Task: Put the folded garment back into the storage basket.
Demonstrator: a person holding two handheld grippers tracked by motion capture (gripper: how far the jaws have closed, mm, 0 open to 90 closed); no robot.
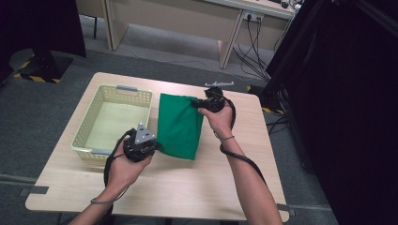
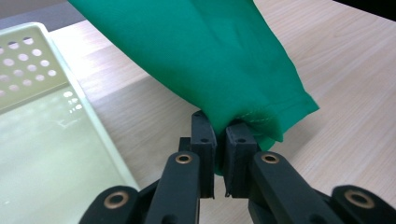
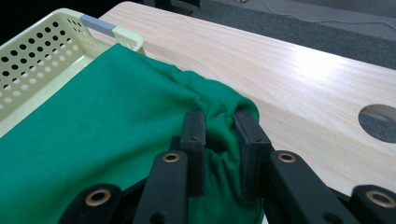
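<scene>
pale wood grain runs across the table (image 1: 155,187) in the high view, its corners rounded, standing on grey carpet (image 1: 42,117). beyond it a light desk (image 1: 178,18) with a socket and dangling black cables (image 1: 251,47); black curtain (image 1: 347,93) closes off the right side, and a yellow-black striped stand foot (image 1: 40,70) sits far left. a cream perforated basket (image 1: 89,124) rests on the table's left half. right beside it, a green cloth (image 1: 178,124) is stretched between both hands: the left hand-held gripper (image 1: 152,149) has the near corner, the right hand-held gripper (image 1: 196,104) the far corner, cables looping off the wrists.

over to the left gripper view: the left hand-held gripper (image 2: 220,140) is pinched nearly shut on a hemmed corner of the green cloth (image 2: 201,56), stitching visible at the bunched edge. the fabric rises away from the jaws above the bare table (image 2: 345,70), and the basket (image 2: 105,144) lies just to the left.

right gripper view now: the right hand-held gripper (image 3: 218,133) is clamped on a bunched fold of the green cloth (image 3: 93,140), jaws a little apart with fabric packed between. the cloth's edge overlaps the basket (image 3: 42,51) rim near its grey handle (image 3: 98,24). a round cable hole (image 3: 378,122) is cut into the table (image 3: 289,70), carpet beyond.
</scene>
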